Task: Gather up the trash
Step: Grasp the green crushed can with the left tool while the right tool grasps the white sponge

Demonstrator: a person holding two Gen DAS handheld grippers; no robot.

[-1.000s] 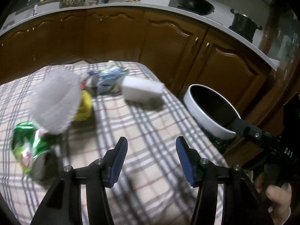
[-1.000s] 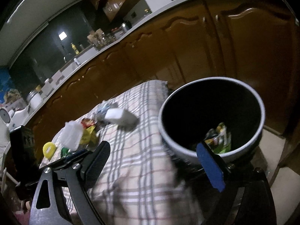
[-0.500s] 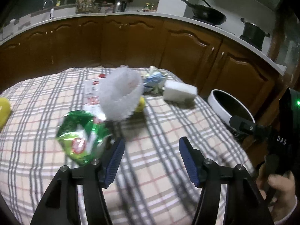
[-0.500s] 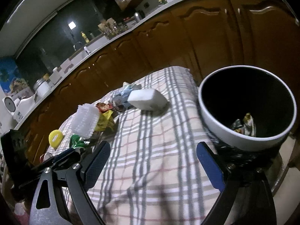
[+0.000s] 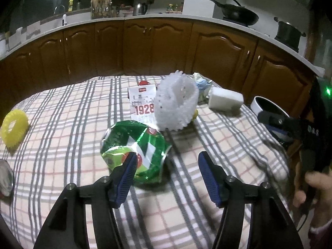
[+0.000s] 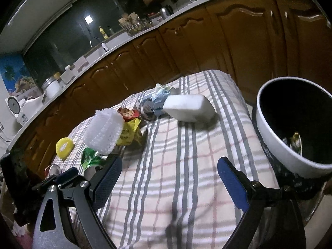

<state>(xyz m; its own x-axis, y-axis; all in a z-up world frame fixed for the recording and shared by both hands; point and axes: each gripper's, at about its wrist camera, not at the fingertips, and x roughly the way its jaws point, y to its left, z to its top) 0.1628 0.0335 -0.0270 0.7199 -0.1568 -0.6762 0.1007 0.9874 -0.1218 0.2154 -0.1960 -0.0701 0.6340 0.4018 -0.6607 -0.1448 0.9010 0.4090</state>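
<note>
A crushed green can [image 5: 134,145] lies on the plaid tablecloth [image 5: 72,124], just ahead of my left gripper [image 5: 167,164], which is open and empty; its left finger overlaps the can's near edge. Behind the can lie a white foam net [image 5: 176,101], a printed paper [image 5: 142,105], a yellow wrapper [image 6: 128,132], crumpled blue wrappers [image 6: 159,99] and a white sponge block [image 5: 225,101]. My right gripper [image 6: 169,178] is open and empty over the table's right part, beside the white-rimmed trash bin [image 6: 276,145], which holds some wrappers [image 6: 295,142].
A yellow foam ring [image 5: 14,127] lies at the table's left edge, and a metal object [image 5: 5,177] is below it. Brown kitchen cabinets [image 5: 157,47] curve behind the table. The bin stands off the table's right edge.
My left gripper swung left, so the green can moved from the far left to just ahead of it. My right gripper turned away from the bin toward the table.
</note>
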